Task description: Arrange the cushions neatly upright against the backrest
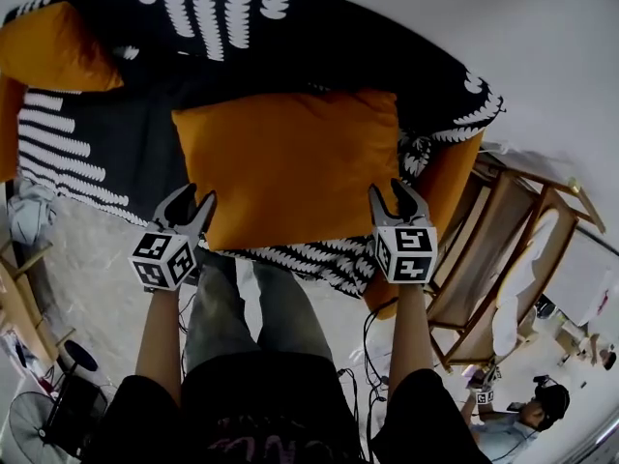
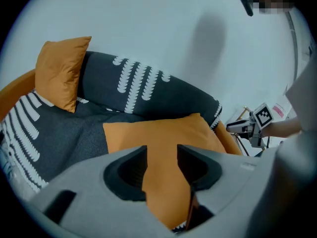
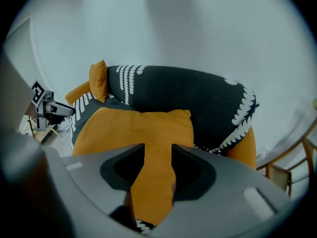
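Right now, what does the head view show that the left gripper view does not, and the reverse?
Only the head view shows the person's legs, another person at lower right, and the marker cube of the left gripper. Only the left gripper view looks from behind between that gripper's own open jaws. Both show the flat orange cushion, the second cushion leaning in the far corner, and the right gripper.

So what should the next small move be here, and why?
Probably close both jaws on the near edge of the flat cushion. The left gripper and right gripper sit at that edge with jaws apart, and it lies flat on the seat, not upright against the backrest.
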### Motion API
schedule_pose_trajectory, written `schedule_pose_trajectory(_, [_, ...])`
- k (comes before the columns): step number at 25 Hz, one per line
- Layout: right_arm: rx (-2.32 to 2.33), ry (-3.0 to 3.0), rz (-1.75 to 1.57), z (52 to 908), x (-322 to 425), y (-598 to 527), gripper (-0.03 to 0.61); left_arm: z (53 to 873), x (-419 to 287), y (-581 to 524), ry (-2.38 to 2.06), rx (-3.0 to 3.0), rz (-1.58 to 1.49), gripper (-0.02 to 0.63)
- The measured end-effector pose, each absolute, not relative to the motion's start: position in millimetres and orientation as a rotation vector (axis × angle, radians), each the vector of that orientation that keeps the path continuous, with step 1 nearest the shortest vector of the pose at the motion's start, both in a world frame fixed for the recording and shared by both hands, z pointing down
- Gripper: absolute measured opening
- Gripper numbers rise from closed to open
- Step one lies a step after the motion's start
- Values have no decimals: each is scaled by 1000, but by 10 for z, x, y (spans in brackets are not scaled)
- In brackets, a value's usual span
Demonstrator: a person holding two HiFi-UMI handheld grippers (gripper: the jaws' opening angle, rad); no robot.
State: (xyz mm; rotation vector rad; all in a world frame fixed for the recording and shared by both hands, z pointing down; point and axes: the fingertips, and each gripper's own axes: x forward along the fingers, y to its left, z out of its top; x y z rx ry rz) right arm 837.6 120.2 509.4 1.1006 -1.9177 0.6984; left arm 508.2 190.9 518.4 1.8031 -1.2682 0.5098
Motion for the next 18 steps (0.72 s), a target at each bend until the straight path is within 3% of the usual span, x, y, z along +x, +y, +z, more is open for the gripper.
schedule_pose_trajectory(9, [1014,-1836,761,5867,8616,1058,351,5982,4814,1827,-1313,1662,517,314])
schedule_pose_trajectory(18, [966,-1797,850,6380,8731,1035,431,6460,4708,1915,-1307,1575,558,405])
